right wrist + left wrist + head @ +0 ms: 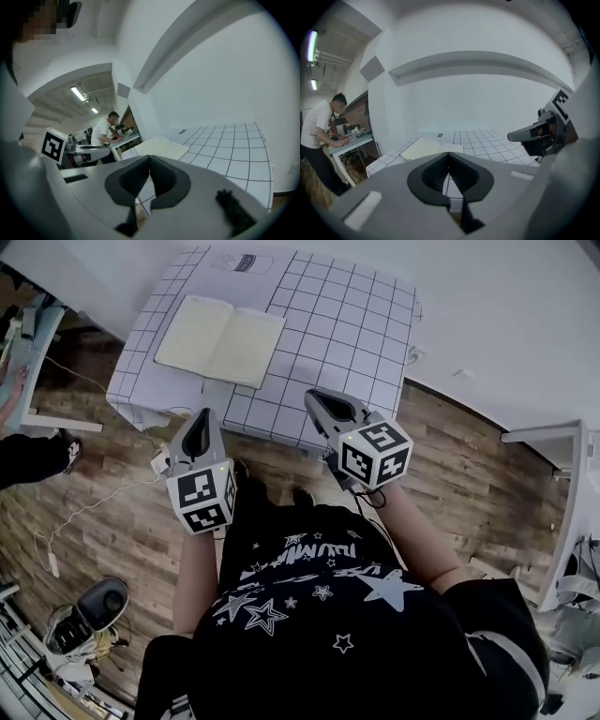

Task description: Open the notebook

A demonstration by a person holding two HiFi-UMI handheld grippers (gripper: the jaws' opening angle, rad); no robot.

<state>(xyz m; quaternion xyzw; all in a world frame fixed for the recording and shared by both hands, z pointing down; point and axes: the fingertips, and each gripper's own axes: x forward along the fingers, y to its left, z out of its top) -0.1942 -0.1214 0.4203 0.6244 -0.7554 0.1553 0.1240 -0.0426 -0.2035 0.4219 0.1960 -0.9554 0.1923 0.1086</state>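
Notebook (220, 340): lies open, pages up, on gridded table (347, 334), 11 o'clock of head view.
Left gripper (203, 416), right gripper (312, 397): jaws together, empty, near table's front edge.

Operator and hand-held tooling: appearance

The black shirt (309, 615) is printed with white stars and lettering (partly folded, unreadable). The left gripper (203, 414) and right gripper (310, 395) have grey tapered shells and black ribbed jaw pads. Each carries a white marker cube (202, 500) with black square markers and a small green light.
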